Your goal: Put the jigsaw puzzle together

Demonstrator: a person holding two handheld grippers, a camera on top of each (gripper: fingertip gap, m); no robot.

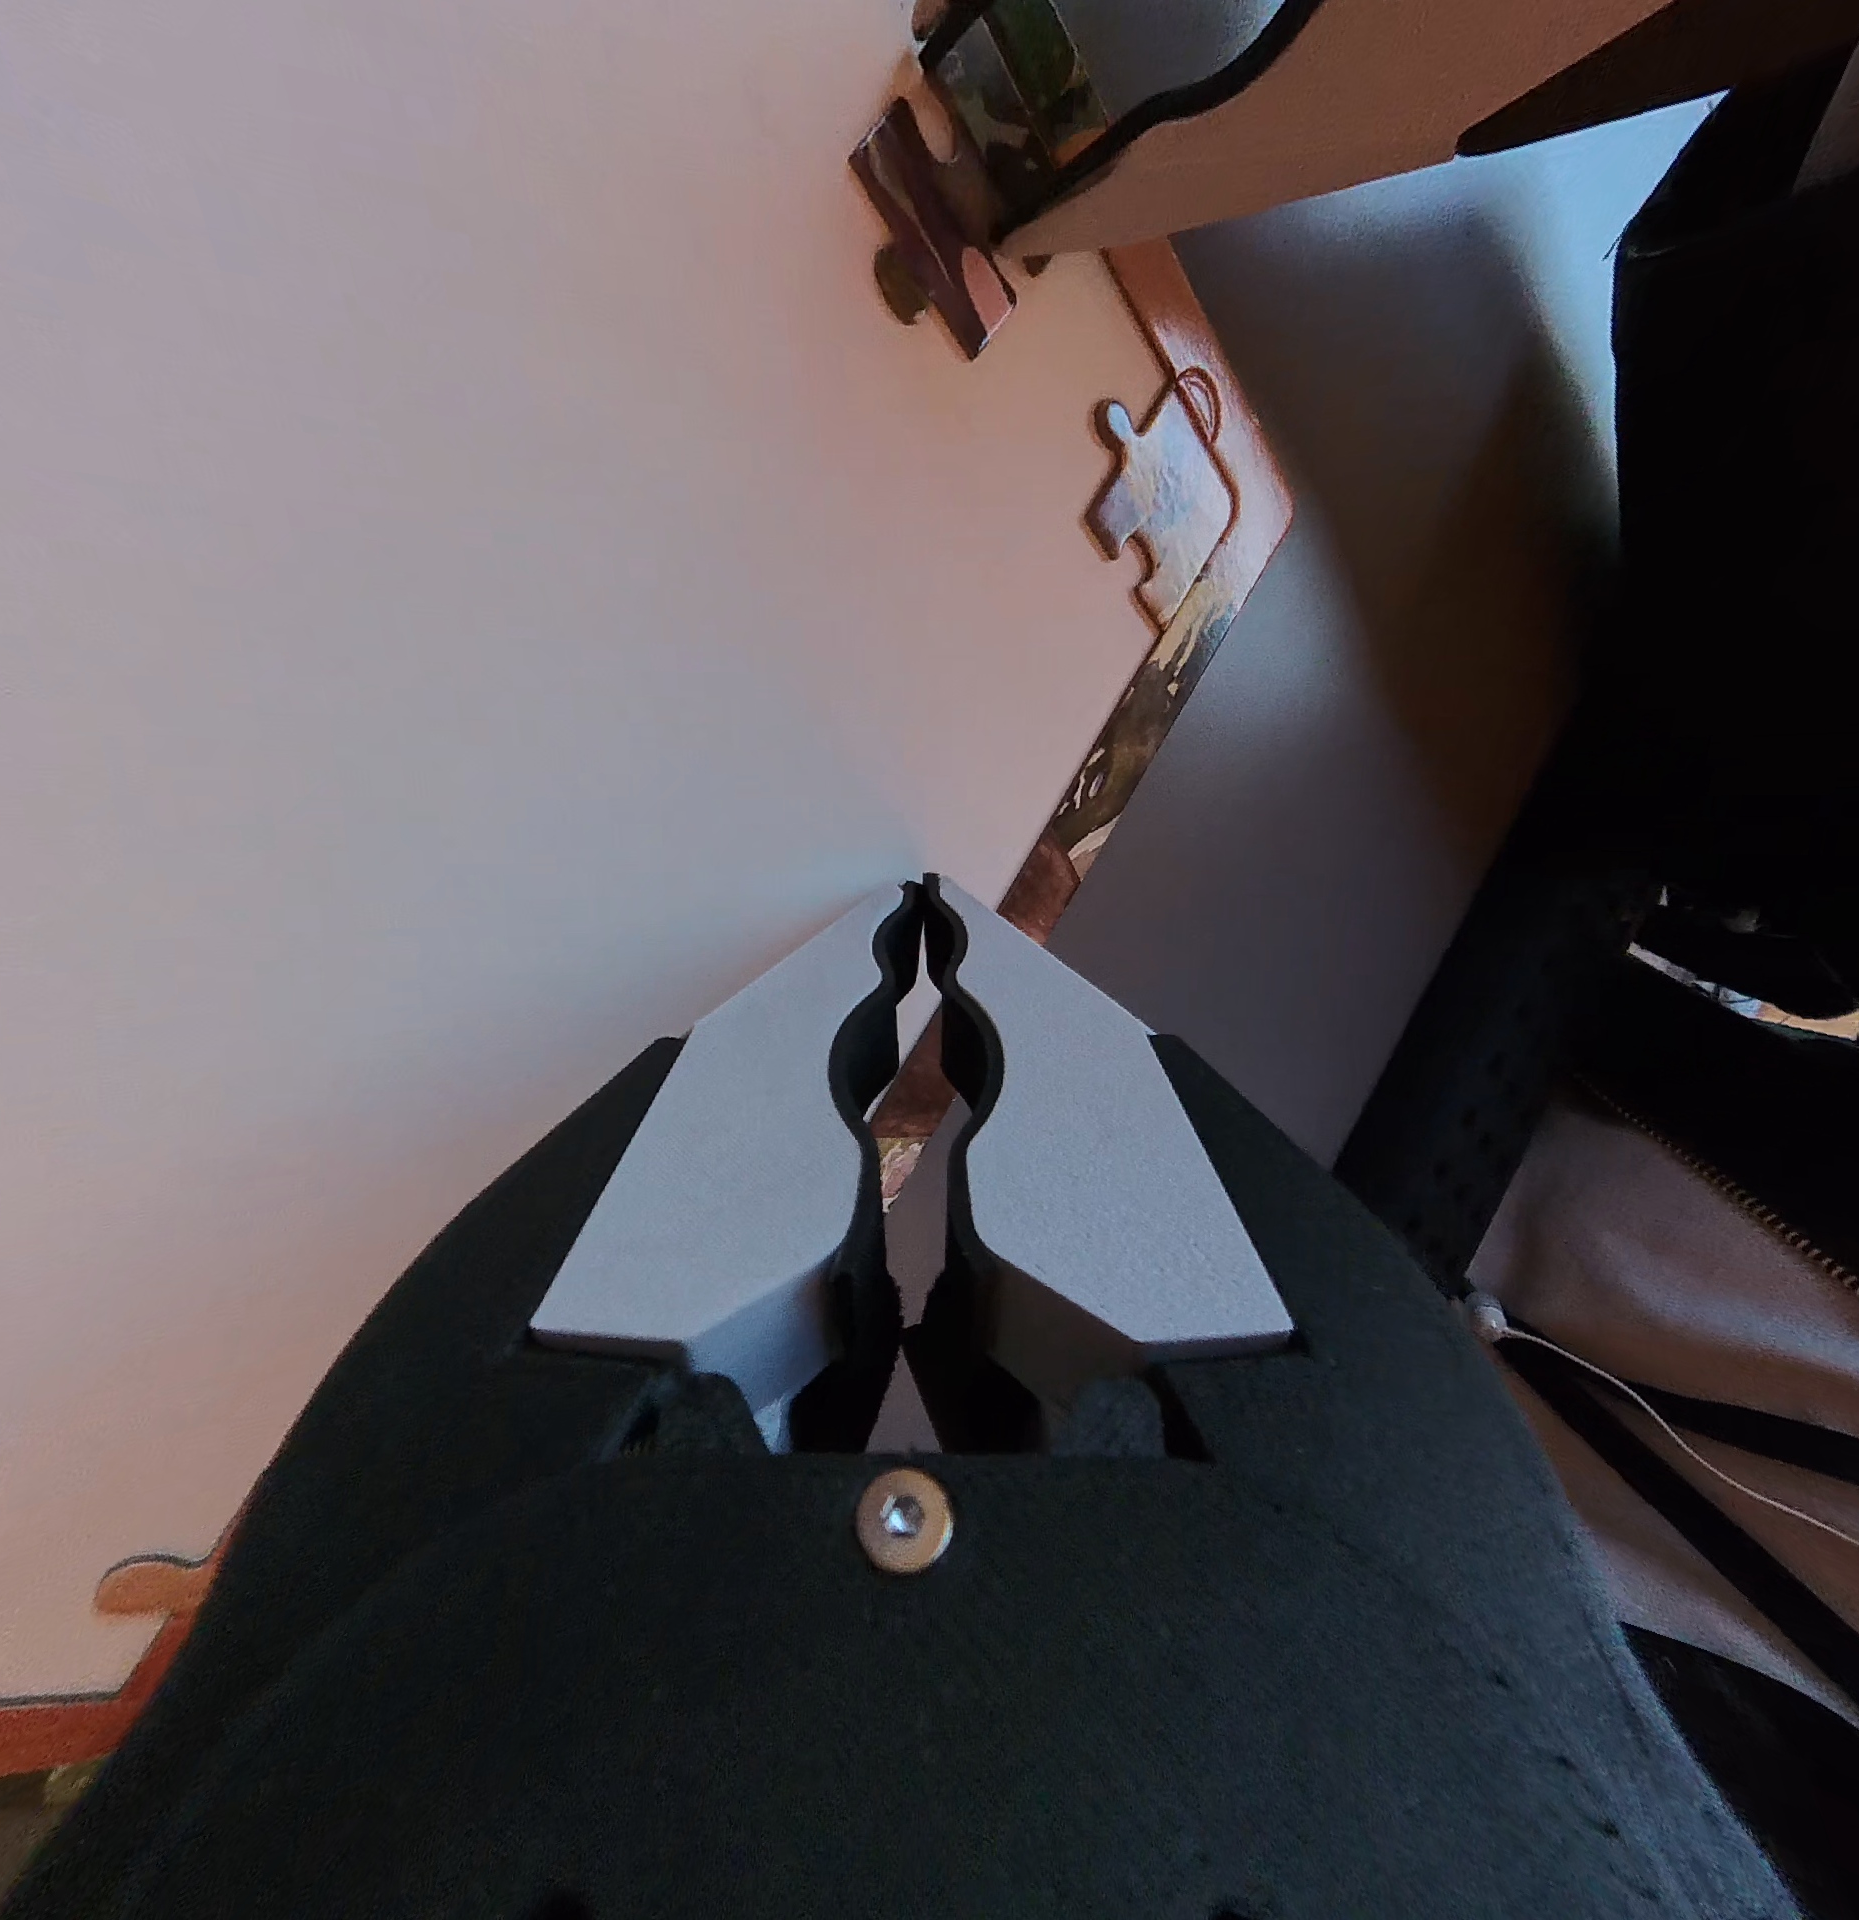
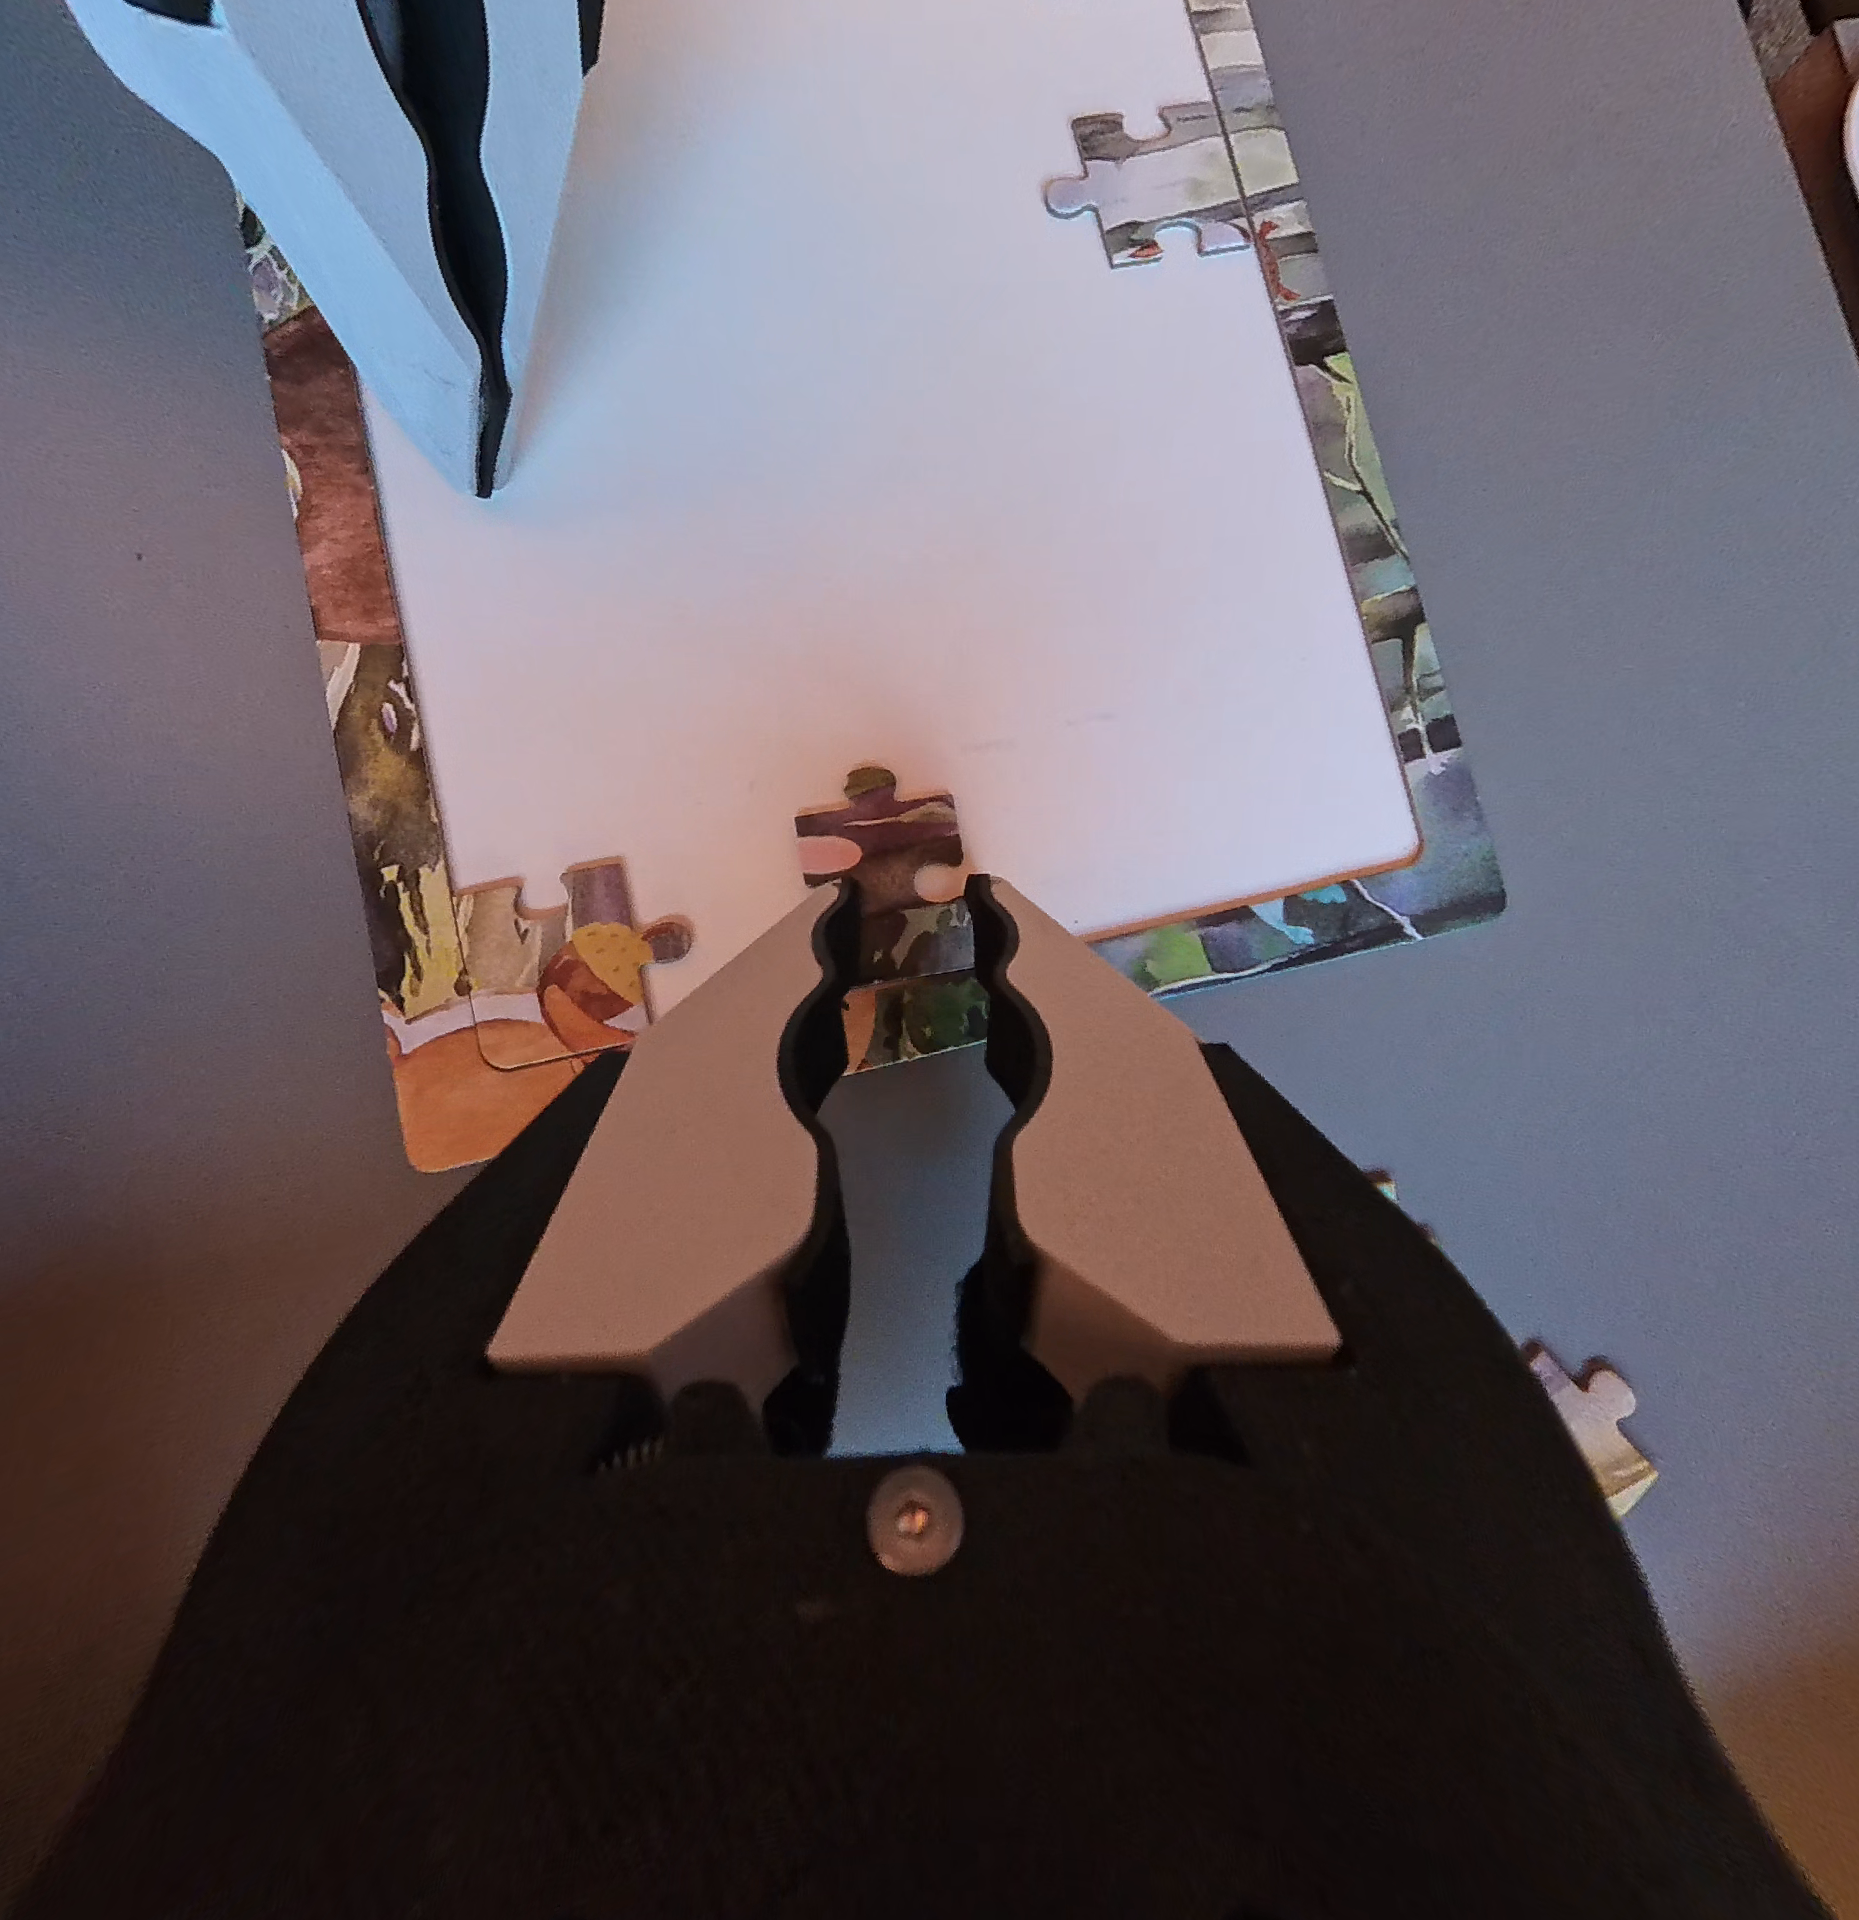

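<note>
The puzzle tray (image 2: 904, 520) has a white floor and a painted rim. My right gripper (image 2: 909, 894) is shut on a dark mottled puzzle piece (image 2: 883, 842) and holds it at the tray's near edge, tab pointing inward. It also shows at the top of the left wrist view (image 1: 1164, 145) with the piece (image 1: 935, 239). My left gripper (image 1: 925, 885) is shut and empty, its tips on the white floor by the left rim; it also shows in the right wrist view (image 2: 489, 468). An acorn piece (image 2: 592, 956) sits in the near left corner.
A grey piece (image 2: 1143, 187) sits at the tray's far right rim. An orange piece (image 1: 146, 1590) lies by the rim at the left view's bottom left. Loose pieces (image 2: 1590, 1423) lie on the grey table (image 2: 1631, 727) to the right. Dark zippered fabric (image 1: 1735, 1247) lies beyond the table edge. About 11 cm separates my left fingertips from my right.
</note>
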